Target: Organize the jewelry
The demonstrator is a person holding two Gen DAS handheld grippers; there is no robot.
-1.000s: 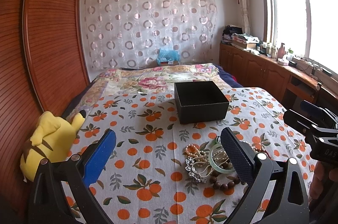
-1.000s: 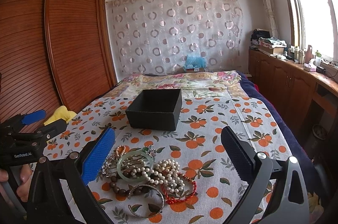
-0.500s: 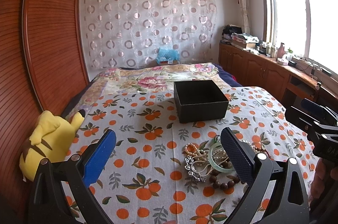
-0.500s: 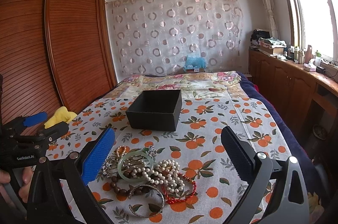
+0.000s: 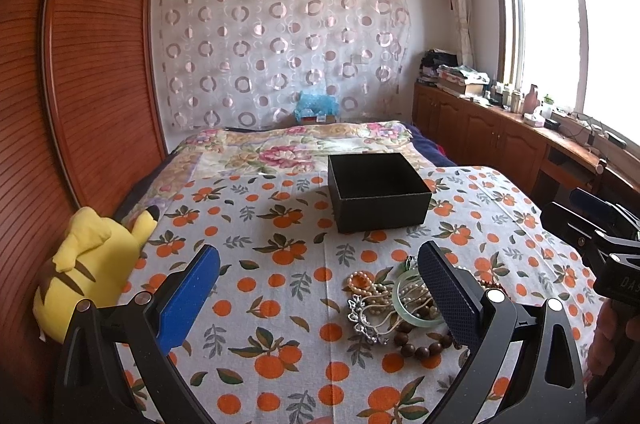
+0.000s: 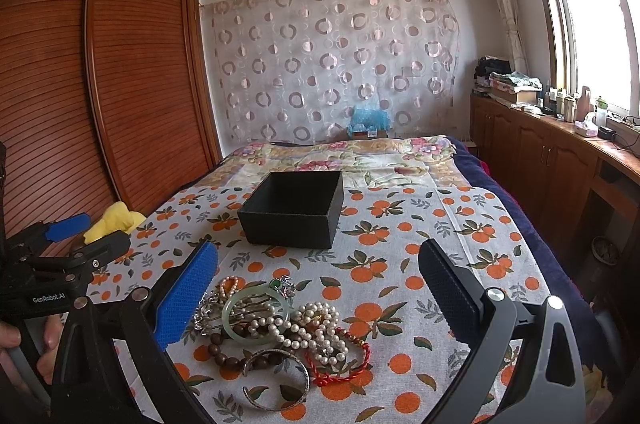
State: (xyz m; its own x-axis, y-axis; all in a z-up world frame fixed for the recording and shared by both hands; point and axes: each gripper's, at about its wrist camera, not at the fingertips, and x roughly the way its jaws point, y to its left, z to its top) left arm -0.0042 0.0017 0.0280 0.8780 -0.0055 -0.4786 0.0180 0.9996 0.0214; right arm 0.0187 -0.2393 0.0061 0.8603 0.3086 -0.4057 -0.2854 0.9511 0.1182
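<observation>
A heap of jewelry (image 6: 276, 328) lies on the orange-print cloth: a pale green bangle (image 6: 254, 318), a white pearl string (image 6: 312, 328), brown wooden beads (image 6: 224, 354), a red cord bracelet (image 6: 348, 360) and a silver bangle (image 6: 276, 380). The heap also shows in the left wrist view (image 5: 396, 308). An open black box (image 6: 294, 209) stands empty behind it, and also shows in the left wrist view (image 5: 378, 189). My left gripper (image 5: 318, 298) is open, above the cloth left of the heap. My right gripper (image 6: 318, 298) is open, above the heap.
A yellow plush toy (image 5: 84, 264) lies at the bed's left edge by the wooden wardrobe (image 5: 80, 83). A wooden counter (image 6: 560, 151) with bottles runs under the window on the right. A floral quilt (image 6: 340, 159) covers the far end of the bed.
Both views have shifted only slightly; the right gripper seen in the left wrist view has sunk a little. The jewelry and box have not moved.
</observation>
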